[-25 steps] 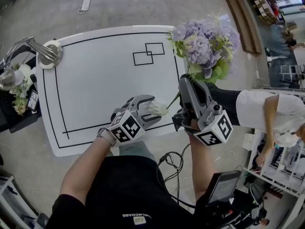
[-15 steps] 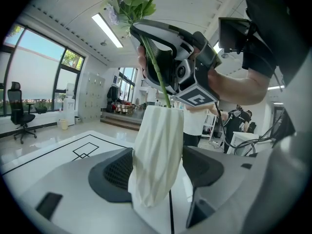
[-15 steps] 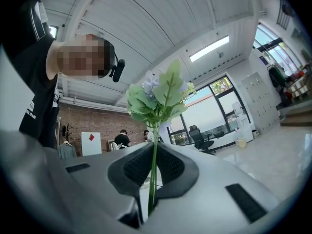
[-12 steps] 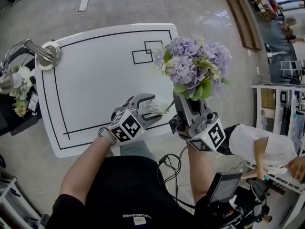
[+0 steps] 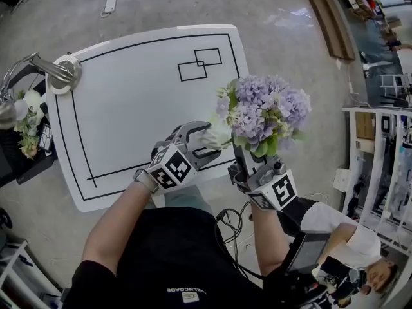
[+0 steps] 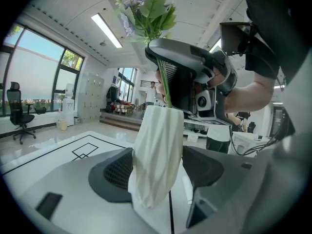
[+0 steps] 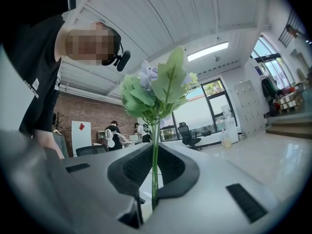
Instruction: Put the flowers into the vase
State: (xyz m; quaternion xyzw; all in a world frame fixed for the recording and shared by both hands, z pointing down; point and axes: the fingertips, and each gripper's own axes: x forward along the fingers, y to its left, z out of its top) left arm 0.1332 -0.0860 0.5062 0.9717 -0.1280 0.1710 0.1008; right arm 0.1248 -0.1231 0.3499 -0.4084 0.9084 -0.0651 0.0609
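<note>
A white twisted vase stands near the front edge of the table, and my left gripper is shut on it. In the left gripper view the vase fills the gap between the jaws. My right gripper is shut on the green stems of a purple hydrangea bouquet, which it holds upright just right of the vase. In the left gripper view the stems run down from the right gripper to the vase's mouth. The right gripper view shows the thin stem pinched between the pads, with the leaves above.
The white table has a black border line and two overlapping rectangles drawn at its far side. A metal lamp base sits on its left corner. A dark cart with more flowers stands at the left. A person stands at the lower right.
My right gripper has brought the bouquet down and leftward, from beyond the table's right edge to right beside the vase. The left gripper and the vase have stayed put.
</note>
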